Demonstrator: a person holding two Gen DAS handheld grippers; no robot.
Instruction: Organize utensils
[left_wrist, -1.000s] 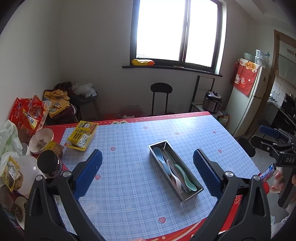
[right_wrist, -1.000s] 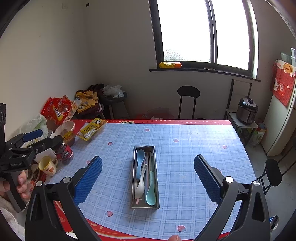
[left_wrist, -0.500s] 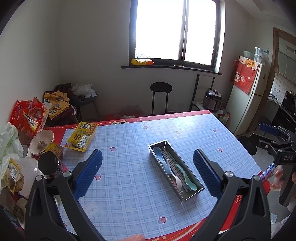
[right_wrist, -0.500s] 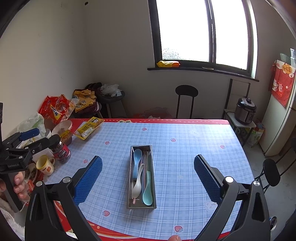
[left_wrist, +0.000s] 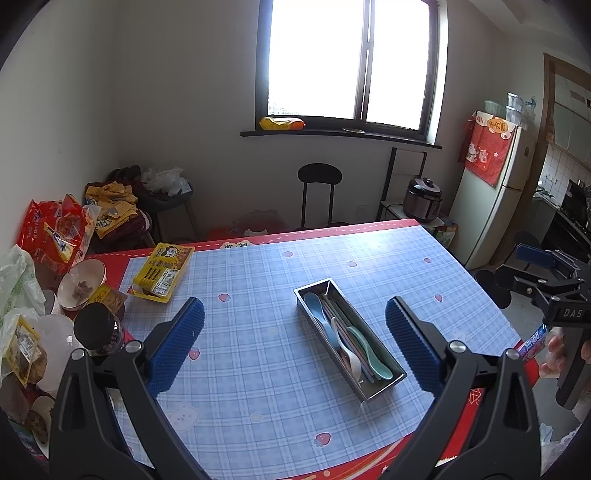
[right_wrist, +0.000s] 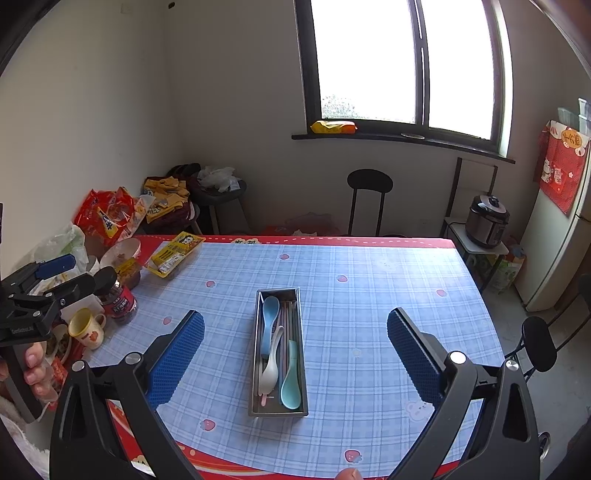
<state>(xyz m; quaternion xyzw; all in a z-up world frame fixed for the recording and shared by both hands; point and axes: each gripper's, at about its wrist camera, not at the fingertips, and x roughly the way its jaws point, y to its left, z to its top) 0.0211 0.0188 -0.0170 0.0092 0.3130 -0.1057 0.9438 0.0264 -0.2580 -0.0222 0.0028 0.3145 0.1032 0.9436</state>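
Hand-held gripper (left_wrist: 293, 343) spread; mug (right_wrist: 86, 328) right-view only.

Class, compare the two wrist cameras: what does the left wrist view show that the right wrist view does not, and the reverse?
Only the left wrist view shows the right gripper. Only the right wrist view shows the left gripper and a yellow mug. Both show the metal tray holding a blue spoon, and the yellow packet.
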